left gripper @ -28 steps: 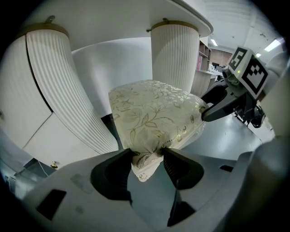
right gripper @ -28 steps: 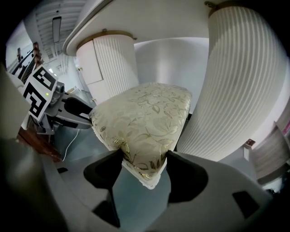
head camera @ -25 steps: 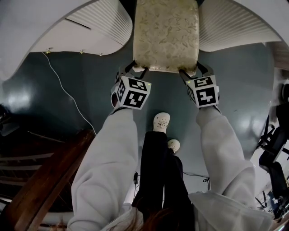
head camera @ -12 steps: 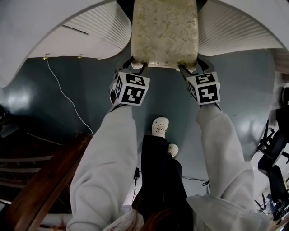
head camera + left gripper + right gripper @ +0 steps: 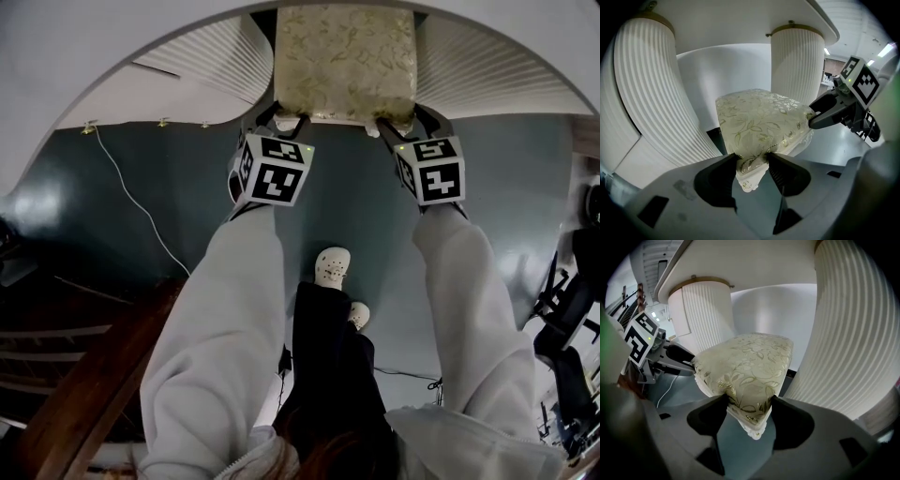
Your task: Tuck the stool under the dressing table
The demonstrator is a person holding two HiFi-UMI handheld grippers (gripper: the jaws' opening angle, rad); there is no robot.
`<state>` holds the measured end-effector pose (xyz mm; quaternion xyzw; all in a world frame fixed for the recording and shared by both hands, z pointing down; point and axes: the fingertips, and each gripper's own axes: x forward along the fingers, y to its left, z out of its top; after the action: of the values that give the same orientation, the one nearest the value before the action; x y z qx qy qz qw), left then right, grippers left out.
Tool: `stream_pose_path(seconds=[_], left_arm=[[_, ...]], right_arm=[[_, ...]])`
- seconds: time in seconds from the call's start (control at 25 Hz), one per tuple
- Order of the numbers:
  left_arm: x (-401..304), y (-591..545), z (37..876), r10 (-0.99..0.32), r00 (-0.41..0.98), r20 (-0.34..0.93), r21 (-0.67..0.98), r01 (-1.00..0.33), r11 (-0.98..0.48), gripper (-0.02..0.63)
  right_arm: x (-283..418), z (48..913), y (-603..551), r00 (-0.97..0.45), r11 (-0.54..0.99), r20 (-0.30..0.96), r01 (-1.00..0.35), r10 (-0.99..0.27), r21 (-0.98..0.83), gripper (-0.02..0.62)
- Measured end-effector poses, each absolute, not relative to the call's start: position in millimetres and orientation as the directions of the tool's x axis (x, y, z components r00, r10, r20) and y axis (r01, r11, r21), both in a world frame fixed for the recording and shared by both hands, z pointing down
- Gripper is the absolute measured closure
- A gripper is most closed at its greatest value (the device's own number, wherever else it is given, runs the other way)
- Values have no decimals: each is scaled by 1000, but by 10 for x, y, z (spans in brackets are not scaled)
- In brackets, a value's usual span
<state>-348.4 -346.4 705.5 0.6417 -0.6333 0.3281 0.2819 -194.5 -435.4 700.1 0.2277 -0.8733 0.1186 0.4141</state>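
Observation:
The stool [image 5: 344,64] has a cream seat with a gold leaf pattern and sits at the top of the head view, between the two white fluted pedestals of the dressing table [image 5: 202,58]. My left gripper [image 5: 282,124] is shut on the stool's near left corner [image 5: 751,161]. My right gripper [image 5: 397,127] is shut on the near right corner [image 5: 751,411]. In both gripper views the jaws press the padded corner from either side. The seat's far part lies under the white tabletop [image 5: 740,21].
The floor is dark teal [image 5: 141,178]. A white cable [image 5: 131,192] runs across it at the left. A wooden rail [image 5: 84,394] crosses the lower left. Dark equipment [image 5: 572,319] stands at the right edge. The person's white shoes [image 5: 333,267] stand behind the grippers.
Both grippers and the stool have moved forward together, away from the person. More of the seat now lies between the pedestals and under the tabletop.

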Motion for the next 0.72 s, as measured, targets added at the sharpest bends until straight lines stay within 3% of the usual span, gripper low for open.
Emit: stream_pose_path(seconds=[0.72], left_arm=[[-3561, -3598, 7183, -664, -26, 748, -62, -998, -30, 388]], right_arm=[[-2003, 7130, -4461, -524, 834, 766, -551, -373, 29, 258]])
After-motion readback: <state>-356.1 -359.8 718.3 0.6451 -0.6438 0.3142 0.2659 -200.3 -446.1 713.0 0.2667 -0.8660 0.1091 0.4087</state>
